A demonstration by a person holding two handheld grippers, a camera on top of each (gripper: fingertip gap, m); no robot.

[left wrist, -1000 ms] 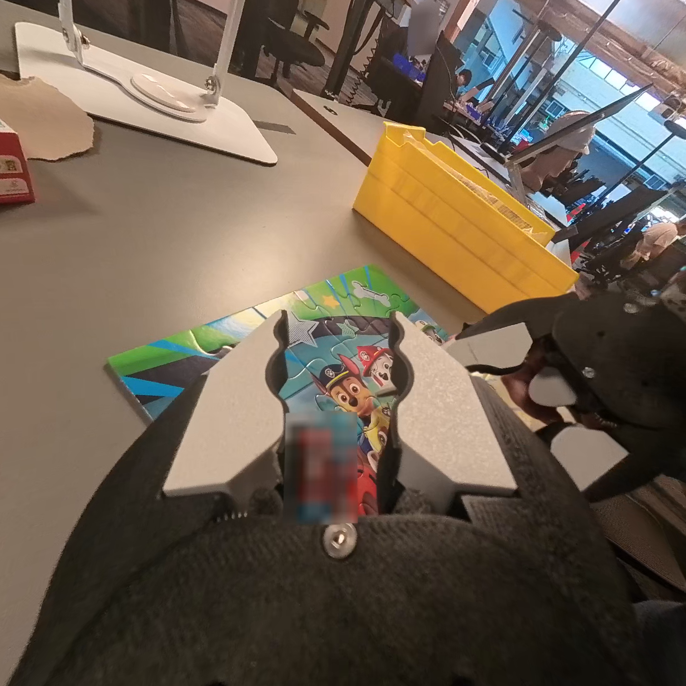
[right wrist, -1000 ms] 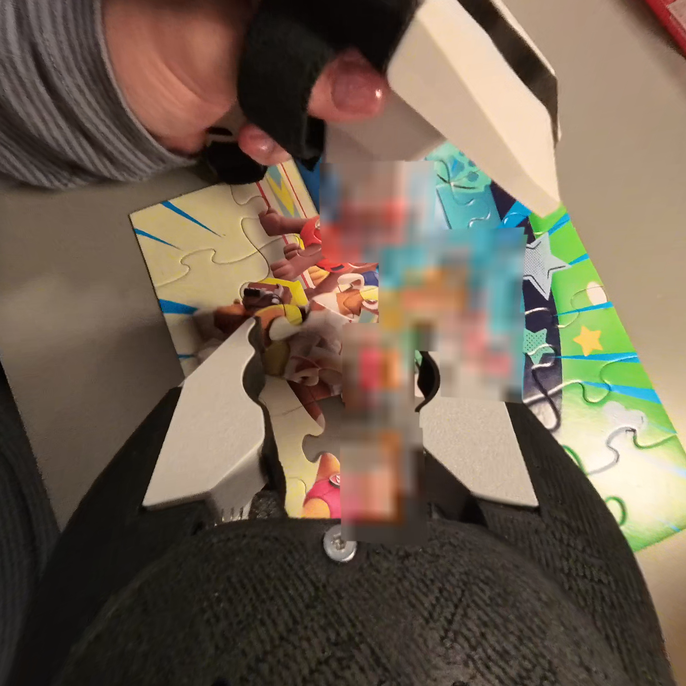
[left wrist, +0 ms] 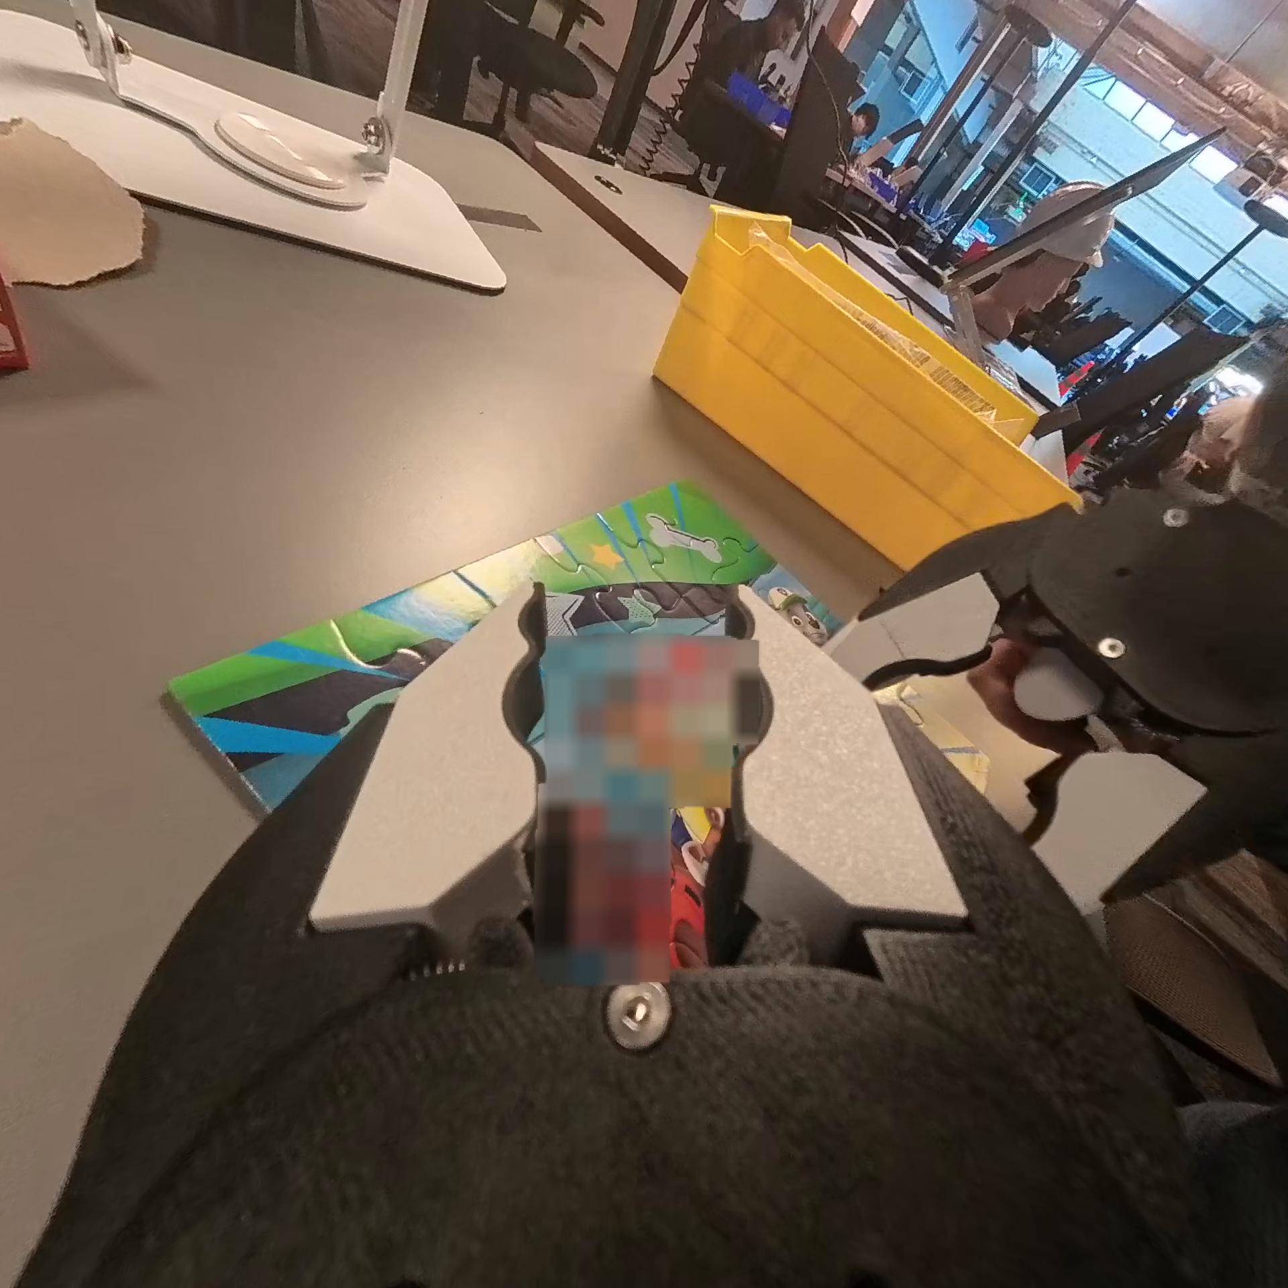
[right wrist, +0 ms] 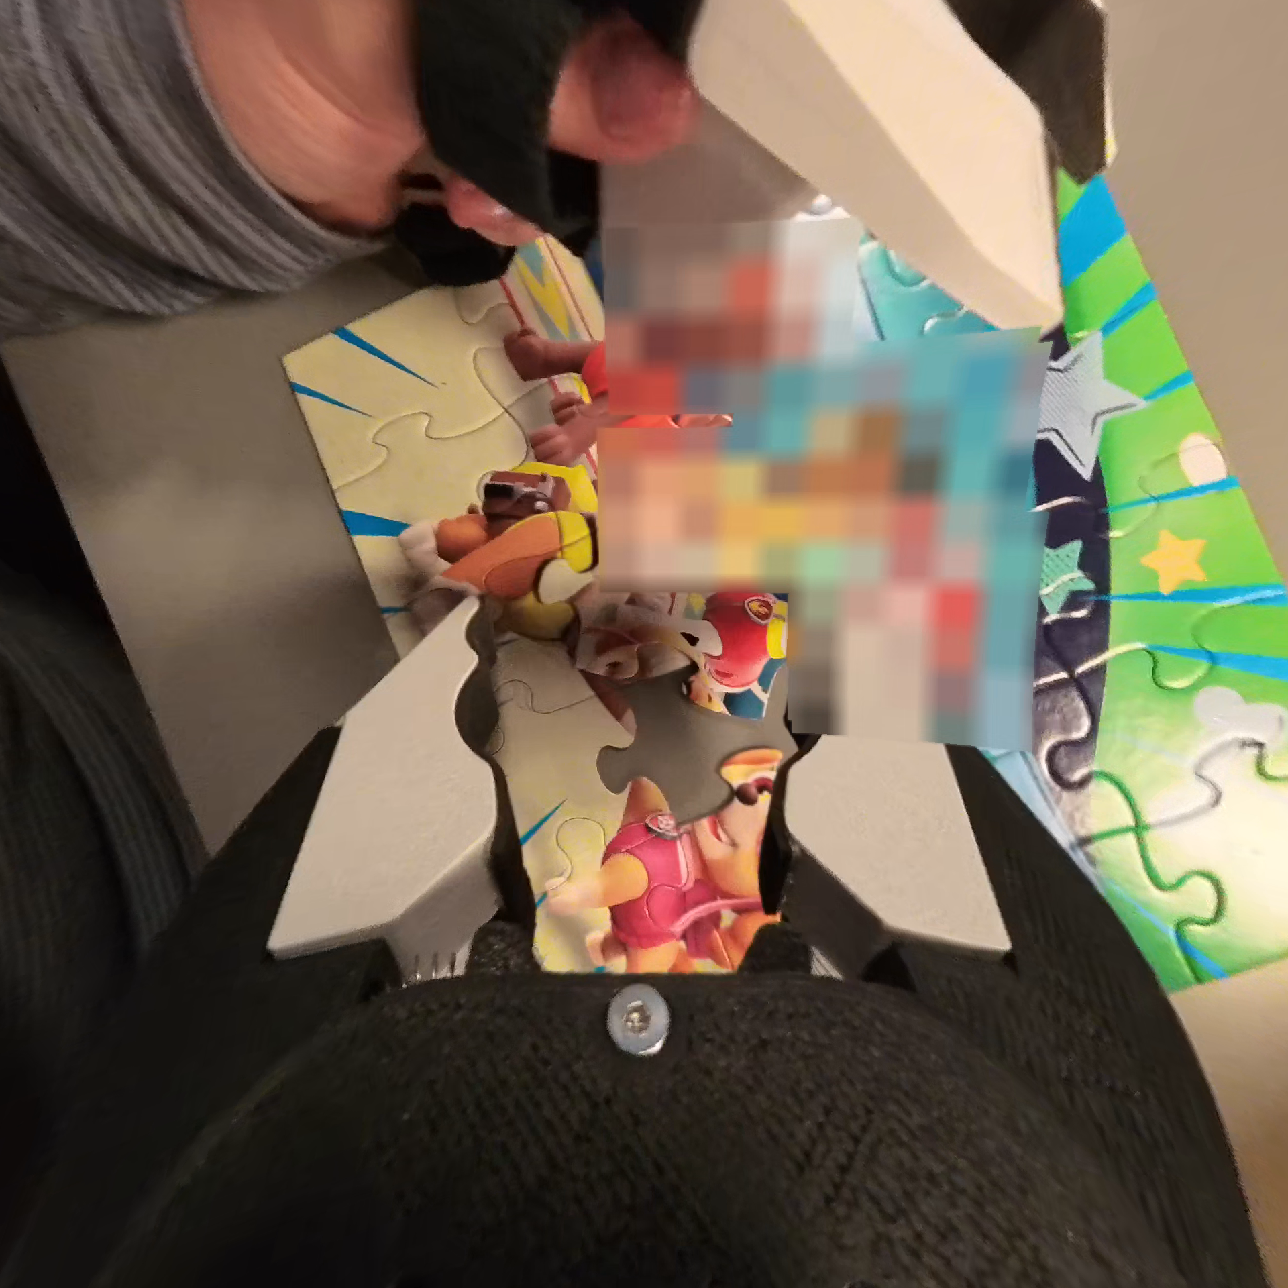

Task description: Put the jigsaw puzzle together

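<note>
A colourful cartoon jigsaw puzzle of flat cardboard pieces is seen lying flat on the grey counter, almost wholly assembled; one gap shaped like a single piece is left open near its middle, where the grey counter shows through. Parts of the puzzle picture are covered by mosaic patches.

The left gripper is held low over the near part of the puzzle, its jaws moderately apart with only the puzzle surface seen between them — nothing is gripped. In the right wrist view the same gripper is seen from the other side, one pale finger slanting down over the far part of the puzzle, with a hand in a black fingerless glove and a grey ribbed sleeve behind it.

The right gripper is poised above the puzzle with its jaws spread wide; the open gap lies between the two fingers, below them, and nothing is clamped. Whether the fingertips touch the puzzle cannot be told.

Beyond the puzzle a yellow plastic bin stands on the counter, well apart from both grippers. Farther off a white flat stand base, a torn piece of brown cardboard and the edge of a red box are seen.
</note>
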